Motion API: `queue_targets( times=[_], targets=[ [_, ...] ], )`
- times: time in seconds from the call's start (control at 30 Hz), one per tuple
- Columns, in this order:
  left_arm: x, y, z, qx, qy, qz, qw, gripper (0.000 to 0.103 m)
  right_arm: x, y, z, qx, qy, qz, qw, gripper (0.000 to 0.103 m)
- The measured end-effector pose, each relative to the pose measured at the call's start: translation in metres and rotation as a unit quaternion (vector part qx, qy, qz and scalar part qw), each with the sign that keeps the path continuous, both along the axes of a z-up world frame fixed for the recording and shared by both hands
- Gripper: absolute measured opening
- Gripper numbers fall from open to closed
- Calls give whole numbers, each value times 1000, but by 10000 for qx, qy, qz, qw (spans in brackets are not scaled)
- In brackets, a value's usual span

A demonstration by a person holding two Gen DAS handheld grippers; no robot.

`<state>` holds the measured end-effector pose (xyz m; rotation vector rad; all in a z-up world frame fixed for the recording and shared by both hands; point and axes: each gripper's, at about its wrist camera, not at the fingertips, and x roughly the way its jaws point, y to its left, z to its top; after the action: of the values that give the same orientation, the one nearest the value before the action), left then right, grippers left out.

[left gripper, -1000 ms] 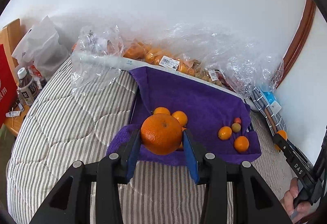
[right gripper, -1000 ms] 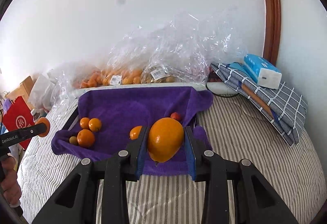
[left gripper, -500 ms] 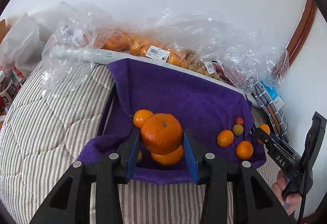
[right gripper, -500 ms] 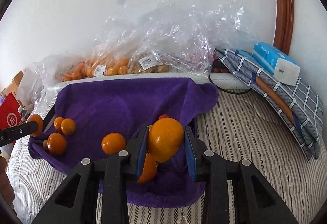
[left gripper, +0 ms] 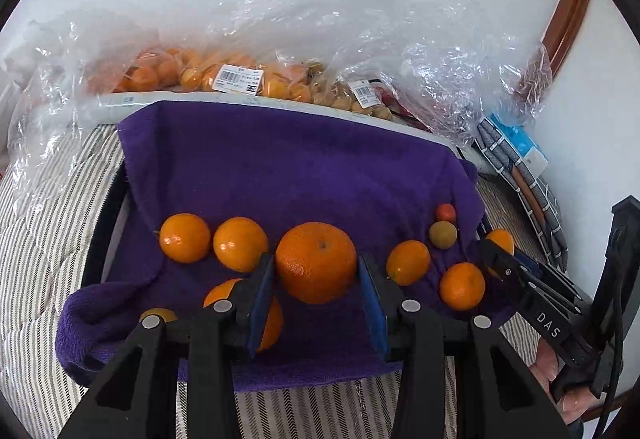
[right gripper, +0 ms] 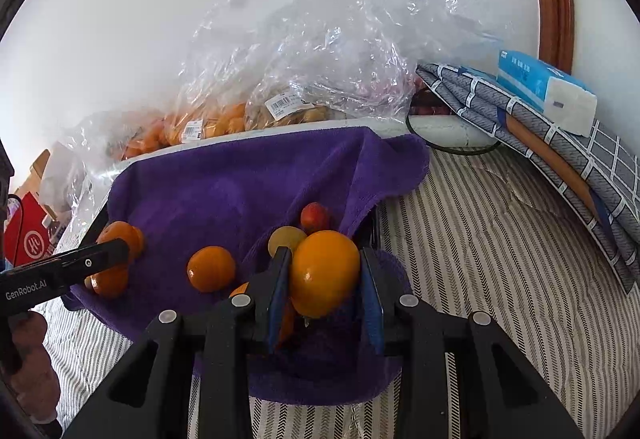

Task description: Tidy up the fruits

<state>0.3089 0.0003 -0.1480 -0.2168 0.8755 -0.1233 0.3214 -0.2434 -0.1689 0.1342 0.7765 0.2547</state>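
The left gripper (left gripper: 316,277) has its jaws clamped on a large orange (left gripper: 316,261) above the purple towel (left gripper: 280,167) on the bed. The right gripper (right gripper: 325,285) grips a smooth yellow-orange fruit (right gripper: 324,273) over the towel's right end, beside 2 small fruits.

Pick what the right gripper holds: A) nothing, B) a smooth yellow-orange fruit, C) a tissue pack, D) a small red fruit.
B: in the right wrist view the right gripper has its blue pads pressed on both sides of a smooth yellow-orange fruit, held over the purple towel.
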Motion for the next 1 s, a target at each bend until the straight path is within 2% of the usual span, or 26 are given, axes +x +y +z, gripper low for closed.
queue_targets(
  times=[0.47, 0.57, 0.87, 1.0],
  targets=[
    [2, -18, -2, 385, -9, -130, 9992, 39, -15, 6, 4, -343, -238, 74, 9991, 40],
    [1, -16, -2, 389, -39, -121, 9992, 40, -20, 7, 7, -493, -283, -22, 9984, 47],
    [-21, -4, 13, 275, -65, 73, 9996, 46, -50, -3, 28, -509, -228, -380, 9977, 48],
    [-48, 2, 33, 337, -237, 109, 9991, 55, -73, -8, 51, -463, -237, -601, 9968, 48]
  ],
)
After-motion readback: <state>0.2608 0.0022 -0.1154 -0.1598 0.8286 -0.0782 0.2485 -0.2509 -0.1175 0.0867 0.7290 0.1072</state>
